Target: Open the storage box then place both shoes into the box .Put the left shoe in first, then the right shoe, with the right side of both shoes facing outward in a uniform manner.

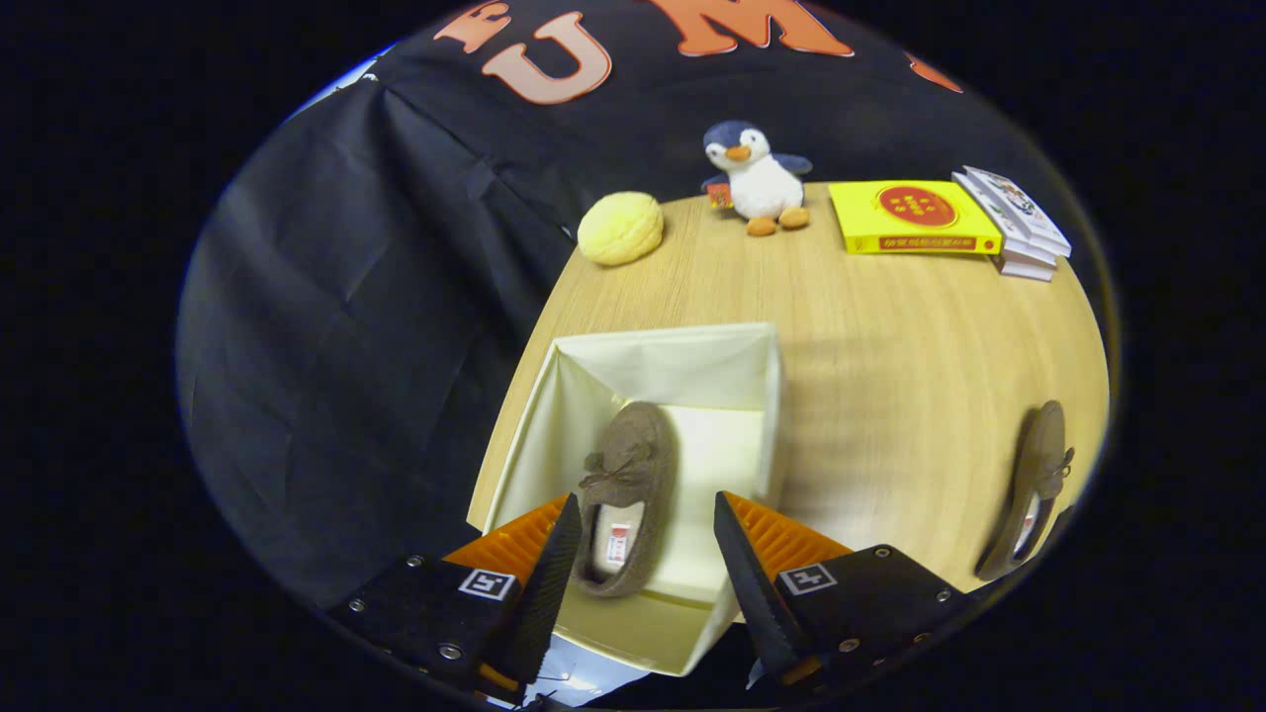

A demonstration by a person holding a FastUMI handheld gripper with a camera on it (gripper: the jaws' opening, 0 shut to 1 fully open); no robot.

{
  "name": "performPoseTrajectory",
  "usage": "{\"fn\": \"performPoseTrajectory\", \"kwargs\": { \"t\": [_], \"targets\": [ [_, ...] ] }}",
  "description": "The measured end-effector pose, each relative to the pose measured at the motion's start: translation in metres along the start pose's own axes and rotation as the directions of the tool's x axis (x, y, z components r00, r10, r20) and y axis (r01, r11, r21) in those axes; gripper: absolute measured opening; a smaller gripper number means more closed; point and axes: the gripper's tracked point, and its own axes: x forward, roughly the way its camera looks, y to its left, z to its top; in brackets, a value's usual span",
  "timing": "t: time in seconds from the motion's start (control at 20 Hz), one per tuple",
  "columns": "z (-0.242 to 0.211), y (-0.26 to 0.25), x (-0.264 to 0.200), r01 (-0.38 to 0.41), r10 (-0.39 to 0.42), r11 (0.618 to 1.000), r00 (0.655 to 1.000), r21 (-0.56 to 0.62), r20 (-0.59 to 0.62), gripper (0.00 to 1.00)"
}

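- The gripper [645, 554] is hanging over the box [554, 415] with fingers spread apart, gripping nothing.
- One shoe [625, 494] is lying inside the box, between the fingers, touching neither.
- The other shoe [1031, 489] is waiting on the table [890, 336], well right of the box.
- It is looking light, soft and fuzzy, so likely squashing under pressure; pinching the stiffer heel rim or side wall seems best.

One shoe [625, 494] in the open box [673, 361] between the spread gripper [645, 524] fingers, other shoe [1034, 489] on the table [890, 376] to the right.
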Motion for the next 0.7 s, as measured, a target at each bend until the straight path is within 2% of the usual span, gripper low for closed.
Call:
{"fn": "performPoseTrajectory", "kwargs": {
  "t": [0.15, 0.25, 0.5, 0.7],
  "targets": [
    [0.022, -0.07, -0.033, 0.119, -0.115, 0.993, 0.984, -0.021, 0.14, 0.89],
    [0.021, -0.113, -0.051, 0.186, -0.181, 0.982, 0.967, -0.015, 0.18, 0.9],
    [0.005, -0.207, -0.087, 0.29, -0.291, 0.956, 0.926, 0.039, 0.242, 0.96],
    [-0.036, -0.284, -0.101, 0.393, -0.4, 0.917, 0.895, 0.073, 0.2, 0.97]
  ]
}}
